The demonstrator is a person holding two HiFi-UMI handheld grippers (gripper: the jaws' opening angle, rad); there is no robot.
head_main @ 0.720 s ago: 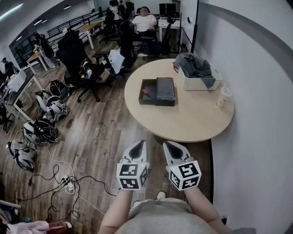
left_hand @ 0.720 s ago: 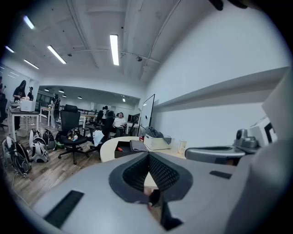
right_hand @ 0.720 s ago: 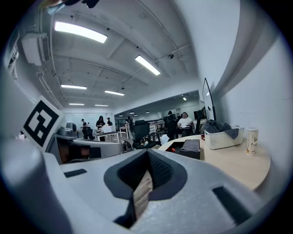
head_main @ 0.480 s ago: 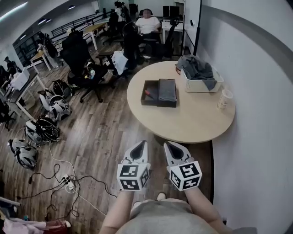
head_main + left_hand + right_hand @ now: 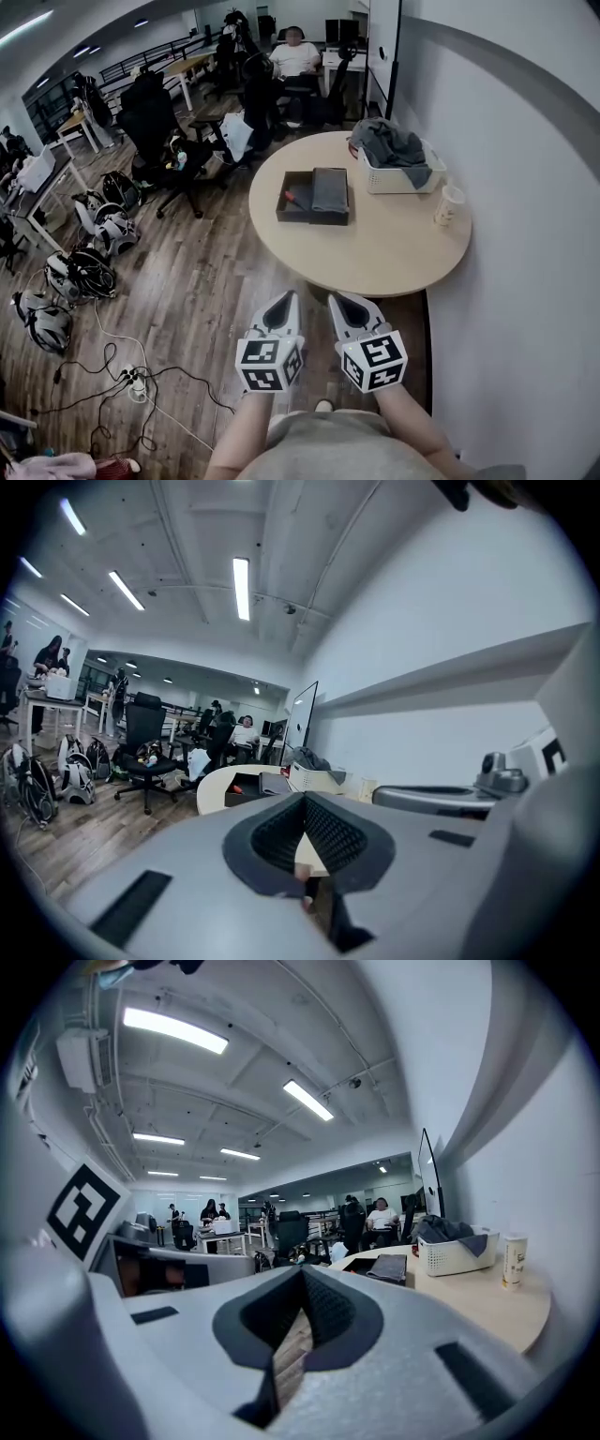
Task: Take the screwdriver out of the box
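Left gripper (image 5: 283, 302) and right gripper (image 5: 345, 302), each closed with nothing between its jaws, are held side by side, well short of the round table (image 5: 375, 258). The red-handled screwdriver (image 5: 293, 198) lies in the open left half of the dark box (image 5: 300, 219). Judged progress: none yet, with approach, grasp and lift-out all remaining.

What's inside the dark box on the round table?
A red-handled screwdriver lies in the box, on its open left side. A grey cover hides the right side; anything beneath cannot be seen.

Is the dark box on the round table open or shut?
Open: the box shows its dark inside from above, the red-handled screwdriver lying in it.
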